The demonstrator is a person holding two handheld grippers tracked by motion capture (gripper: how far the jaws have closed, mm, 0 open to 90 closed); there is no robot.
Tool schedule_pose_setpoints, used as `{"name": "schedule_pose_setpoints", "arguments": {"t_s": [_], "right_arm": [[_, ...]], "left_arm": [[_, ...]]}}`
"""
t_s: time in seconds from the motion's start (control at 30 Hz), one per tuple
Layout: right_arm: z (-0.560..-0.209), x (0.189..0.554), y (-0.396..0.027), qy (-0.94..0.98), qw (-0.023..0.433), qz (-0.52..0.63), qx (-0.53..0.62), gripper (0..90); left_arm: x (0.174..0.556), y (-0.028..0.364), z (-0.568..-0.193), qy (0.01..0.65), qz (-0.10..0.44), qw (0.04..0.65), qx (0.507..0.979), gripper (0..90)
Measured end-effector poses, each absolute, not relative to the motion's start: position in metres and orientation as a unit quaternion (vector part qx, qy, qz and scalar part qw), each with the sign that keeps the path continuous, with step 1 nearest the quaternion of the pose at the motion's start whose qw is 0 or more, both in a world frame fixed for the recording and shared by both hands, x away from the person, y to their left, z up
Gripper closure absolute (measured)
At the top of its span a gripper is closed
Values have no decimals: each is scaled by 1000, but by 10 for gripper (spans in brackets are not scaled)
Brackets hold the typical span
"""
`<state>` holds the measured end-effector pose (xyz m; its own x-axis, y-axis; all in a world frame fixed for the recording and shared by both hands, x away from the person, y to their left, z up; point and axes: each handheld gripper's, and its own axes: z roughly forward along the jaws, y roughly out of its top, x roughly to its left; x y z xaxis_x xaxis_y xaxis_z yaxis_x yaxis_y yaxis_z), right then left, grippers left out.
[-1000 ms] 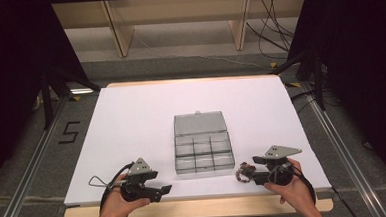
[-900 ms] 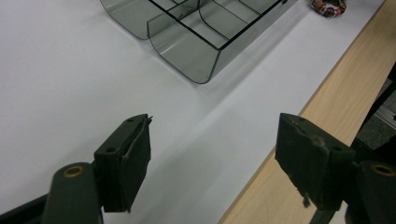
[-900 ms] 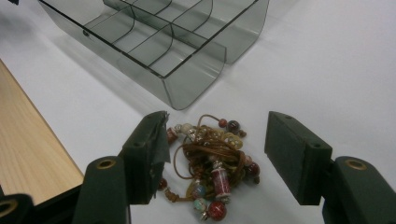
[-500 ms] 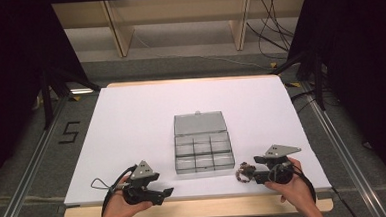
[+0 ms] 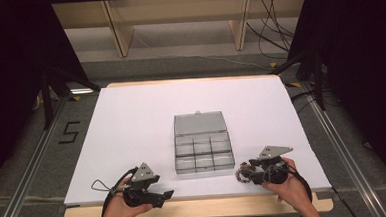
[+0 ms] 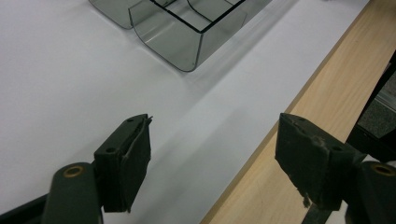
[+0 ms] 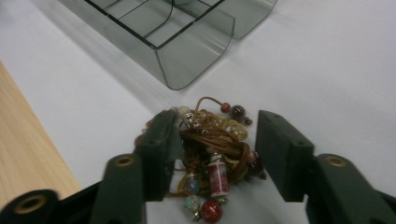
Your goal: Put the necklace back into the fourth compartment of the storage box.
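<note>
White-topped surface [image 5: 131, 121] with a wood edge [image 5: 201, 208] at the near side. Grey floor [image 5: 188, 63] around it, metal rails [image 5: 29, 167] left and right. Wooden shelf unit [image 5: 176, 19] behind, black cables [image 5: 272, 29] at its right, dark curtains [image 5: 9, 73] both sides, a "5" mark [image 5: 68, 132] on the floor

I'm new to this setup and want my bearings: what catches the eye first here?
The clear compartment box stands open in the middle of the white table. Near its front right corner lies a tangle of beaded cord jewellery, between the jaws of the right gripper, which have just been closing around it. The left gripper hangs open over the table's near edge.
</note>
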<state>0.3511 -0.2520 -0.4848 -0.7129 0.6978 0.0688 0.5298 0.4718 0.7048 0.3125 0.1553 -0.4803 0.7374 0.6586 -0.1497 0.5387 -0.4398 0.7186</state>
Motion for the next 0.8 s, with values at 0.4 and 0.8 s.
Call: {"name": "schedule_pose_setpoints", "arguments": {"t_s": [0.4,0.8], "right_arm": [[-479,352,-250,861,126,354,343,685],[-465,348,-250,855,128,374,336,810]], "left_arm": [[312,154,-481,350,71,396,846,265],[312,154,-482,357,68,397,843,266]]}}
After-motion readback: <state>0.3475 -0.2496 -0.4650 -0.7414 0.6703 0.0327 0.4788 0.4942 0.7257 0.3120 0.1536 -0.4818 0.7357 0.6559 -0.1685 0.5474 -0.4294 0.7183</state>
